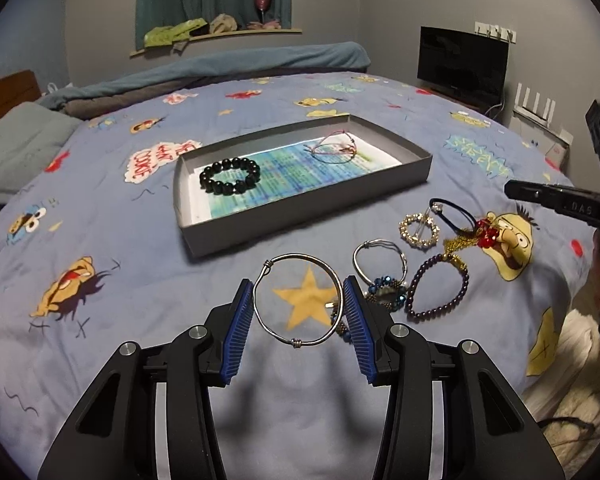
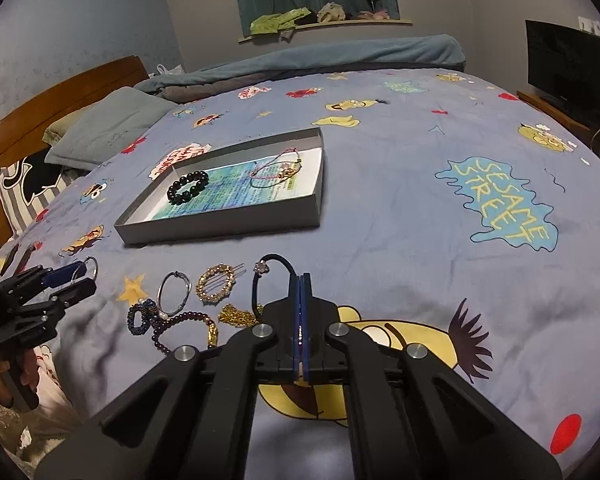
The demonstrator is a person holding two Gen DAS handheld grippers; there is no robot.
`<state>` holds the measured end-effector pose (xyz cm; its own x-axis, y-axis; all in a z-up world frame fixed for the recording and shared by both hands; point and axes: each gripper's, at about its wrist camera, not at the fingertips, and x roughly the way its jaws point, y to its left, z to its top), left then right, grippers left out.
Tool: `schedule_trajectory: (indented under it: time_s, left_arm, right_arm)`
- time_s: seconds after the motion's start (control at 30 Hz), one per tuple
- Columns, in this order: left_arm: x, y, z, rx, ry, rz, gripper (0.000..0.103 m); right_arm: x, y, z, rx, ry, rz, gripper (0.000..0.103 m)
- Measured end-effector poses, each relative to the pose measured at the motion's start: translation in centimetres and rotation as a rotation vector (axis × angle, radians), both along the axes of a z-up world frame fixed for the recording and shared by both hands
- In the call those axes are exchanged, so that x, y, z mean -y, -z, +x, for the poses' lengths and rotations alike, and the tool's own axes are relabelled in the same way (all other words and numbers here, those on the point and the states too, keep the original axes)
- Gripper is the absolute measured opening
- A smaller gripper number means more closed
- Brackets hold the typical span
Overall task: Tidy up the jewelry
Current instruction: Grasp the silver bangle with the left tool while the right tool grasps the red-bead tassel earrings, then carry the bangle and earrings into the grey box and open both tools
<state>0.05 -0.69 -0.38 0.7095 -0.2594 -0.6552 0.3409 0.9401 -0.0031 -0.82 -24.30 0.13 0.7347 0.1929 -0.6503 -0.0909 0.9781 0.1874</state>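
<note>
Left: my left tongs [image 1: 298, 306] pinch the silver bangle [image 1: 298, 300] between both blue pads, off the bedspread [image 1: 100, 340], nearside of the grey tray [image 1: 300, 216] | Right: my right tongs [image 2: 300, 304] are closed tight, empty, black cord bracelet [image 2: 276, 276] just beside their tips.

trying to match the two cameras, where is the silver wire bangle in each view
Left wrist view: silver wire bangle at bottom centre, clamped between the left gripper's blue jaws, over a yellow star print.
Right wrist view: far left edge, only an arc of it shows past that gripper.
Shared landmark: the grey tray holding the black bead bracelet.
</note>
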Motion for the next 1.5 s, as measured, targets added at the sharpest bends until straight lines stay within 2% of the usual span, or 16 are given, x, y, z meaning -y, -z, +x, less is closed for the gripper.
schedule_trajectory:
  time_s: [0.03,0.1,0.13,0.17,0.27,0.37,0.53,0.6,0.63,0.67,0.77,0.97,1.17,1.5]
  left_arm:
    - [0.0,0.1,0.0,-0.005,0.004,-0.004,0.047]
    - [0.2,0.3,0.0,-0.016,0.008,-0.008,0.047]
    - [0.2,0.5,0.0,-0.025,0.009,-0.010,0.047]
    - [0.3,0.7,0.1,-0.031,0.009,-0.012,0.047]
    - [0.5,1.0,0.1,-0.038,0.013,-0.014,0.047]
    - [0.6,1.2,-0.1,-0.037,0.015,-0.008,0.047]
    - [0.5,1.5,0.0,-0.048,0.010,-0.005,0.047]
    - [0.5,1.6,0.1,-0.049,0.009,-0.006,0.047]
    - [0.5,1.6,0.1,-0.050,0.009,-0.006,0.047]
    - [0.5,1.6,0.1,-0.050,0.009,-0.006,0.047]
    - [0.3,1.6,0.1,-0.048,0.009,-0.009,0.047]
    - [0.0,1.3,0.3,-0.054,0.007,-0.028,0.047]
    - [-0.6,-0.8,0.9,-0.026,0.006,-0.031,0.047]
    - [-1.6,-4.1,5.1,-0.015,-0.009,-0.017,0.047]
  right_arm:
    - [-0.1,0.1,-0.1,-0.002,0.000,-0.002,0.002]
    - [-0.5,0.5,-0.1,-0.019,-0.014,-0.022,0.013]
    - [-0.7,0.7,-0.1,-0.023,-0.016,-0.033,0.026]
    - [-0.9,1.0,0.0,-0.032,-0.018,-0.045,0.032]
    - [-1.6,2.0,0.3,-0.063,-0.028,-0.073,0.033]
    - [-1.8,2.9,0.6,-0.079,-0.019,-0.106,0.033]
    - [-1.5,3.9,1.3,-0.109,-0.010,-0.103,0.033]
    - [-1.4,3.9,1.2,-0.103,-0.015,-0.095,0.021]
    - [-1.4,3.8,1.2,-0.101,-0.018,-0.094,0.010]
    - [-1.3,3.7,1.1,-0.097,-0.017,-0.089,0.006]
    - [-1.0,3.0,0.8,-0.068,-0.014,-0.085,0.001]
    - [-1.0,0.7,0.2,-0.015,-0.026,-0.081,0.001]
    - [-1.4,-2.6,0.8,0.030,-0.069,-0.070,0.001]
    - [-2.9,-7.7,4.9,0.102,-0.120,-0.075,0.001]
